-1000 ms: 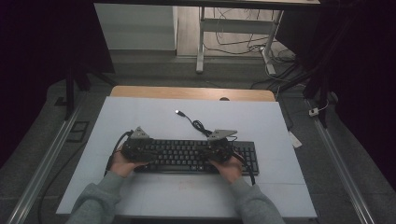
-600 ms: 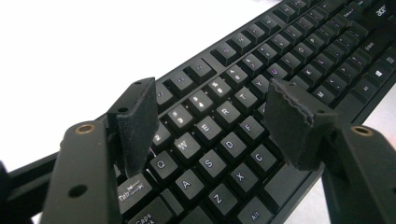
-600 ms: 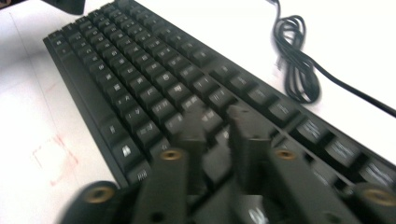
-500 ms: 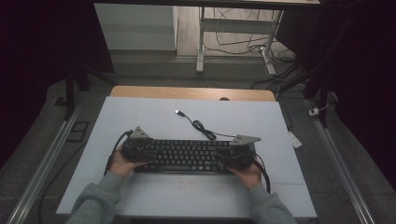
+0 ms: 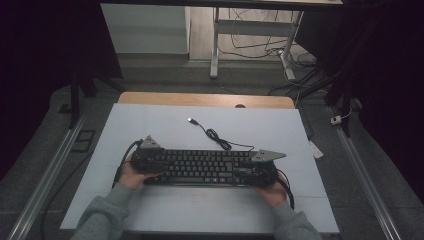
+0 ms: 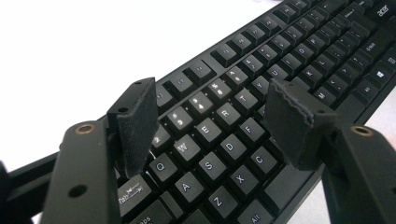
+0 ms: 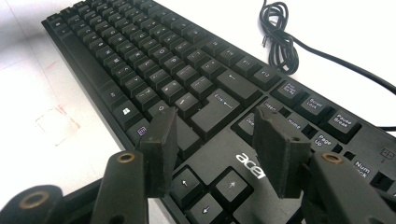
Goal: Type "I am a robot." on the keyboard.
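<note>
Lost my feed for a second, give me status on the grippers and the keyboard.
Left gripper open over the QWERTY keys. Right gripper has just been opening, nothing between its fingers, above the arrow keys. Keyboard flat on the table. Cable coiled behind it, out of the way.

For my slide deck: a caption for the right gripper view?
Open right gripper poised over the black keyboard near its arrow keys.

Keyboard laid crosswise on the table's near half.
The black full-size keyboard lies on the pale table top; its coiled black cable trails behind it toward the far edge.
</note>
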`<state>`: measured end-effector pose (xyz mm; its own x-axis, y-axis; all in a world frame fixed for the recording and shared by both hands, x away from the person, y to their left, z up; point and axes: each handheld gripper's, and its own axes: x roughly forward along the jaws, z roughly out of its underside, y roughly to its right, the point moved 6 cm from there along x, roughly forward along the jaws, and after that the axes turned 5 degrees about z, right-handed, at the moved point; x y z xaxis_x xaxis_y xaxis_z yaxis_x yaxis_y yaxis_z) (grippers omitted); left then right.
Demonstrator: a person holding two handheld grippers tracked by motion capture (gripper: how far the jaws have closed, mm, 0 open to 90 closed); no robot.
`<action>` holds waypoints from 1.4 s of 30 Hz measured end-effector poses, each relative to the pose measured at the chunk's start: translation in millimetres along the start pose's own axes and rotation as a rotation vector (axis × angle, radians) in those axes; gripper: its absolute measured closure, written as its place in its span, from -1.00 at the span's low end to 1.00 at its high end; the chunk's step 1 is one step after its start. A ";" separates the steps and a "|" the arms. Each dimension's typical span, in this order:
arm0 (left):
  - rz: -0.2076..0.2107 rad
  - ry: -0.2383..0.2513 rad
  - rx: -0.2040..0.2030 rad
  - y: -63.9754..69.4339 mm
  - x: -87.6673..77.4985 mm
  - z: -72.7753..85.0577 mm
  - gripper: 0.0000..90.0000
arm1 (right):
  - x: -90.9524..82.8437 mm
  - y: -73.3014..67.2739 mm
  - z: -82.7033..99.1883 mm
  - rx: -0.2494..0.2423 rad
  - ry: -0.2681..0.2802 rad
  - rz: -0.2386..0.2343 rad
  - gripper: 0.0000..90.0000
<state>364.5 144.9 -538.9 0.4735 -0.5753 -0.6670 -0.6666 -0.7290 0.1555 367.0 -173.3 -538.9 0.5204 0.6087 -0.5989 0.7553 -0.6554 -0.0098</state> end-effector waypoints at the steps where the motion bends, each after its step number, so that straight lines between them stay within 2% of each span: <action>1: 0.000 0.001 -0.001 -0.2 0.0 -0.1 -0.22 | 0.2 -0.1 0.2 -0.001 -0.002 0.000 0.12; 9: -0.002 -0.004 0.005 1.4 4.3 -2.4 -0.22 | 2.0 -0.8 0.7 -0.008 -0.011 -0.003 0.12; 14: -0.017 -0.005 -0.002 1.5 8.5 -6.9 -0.30 | 3.2 -0.7 1.2 -0.012 -0.017 0.003 0.12; 27: 0.010 -0.013 0.019 9.7 21.6 -15.5 -0.21 | 5.3 -0.7 2.1 -0.012 -0.028 0.004 0.12; 33: 0.051 -0.024 0.051 16.0 26.4 -17.8 0.14 | 6.2 -0.7 2.4 -0.013 -0.029 0.003 0.12; 36: 0.054 -0.036 0.071 17.7 29.0 -18.0 0.37 | 6.6 -0.5 2.6 -0.014 -0.031 0.004 0.12; 42: 0.051 -0.074 0.082 17.6 35.1 -15.2 0.84 | 7.2 -0.6 3.2 -0.015 -0.038 0.005 0.13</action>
<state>378.1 106.3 -548.5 0.3960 -0.5792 -0.7125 -0.7350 -0.6651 0.1321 369.0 -169.9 -545.8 0.5092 0.5877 -0.6287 0.7586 -0.6516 0.0053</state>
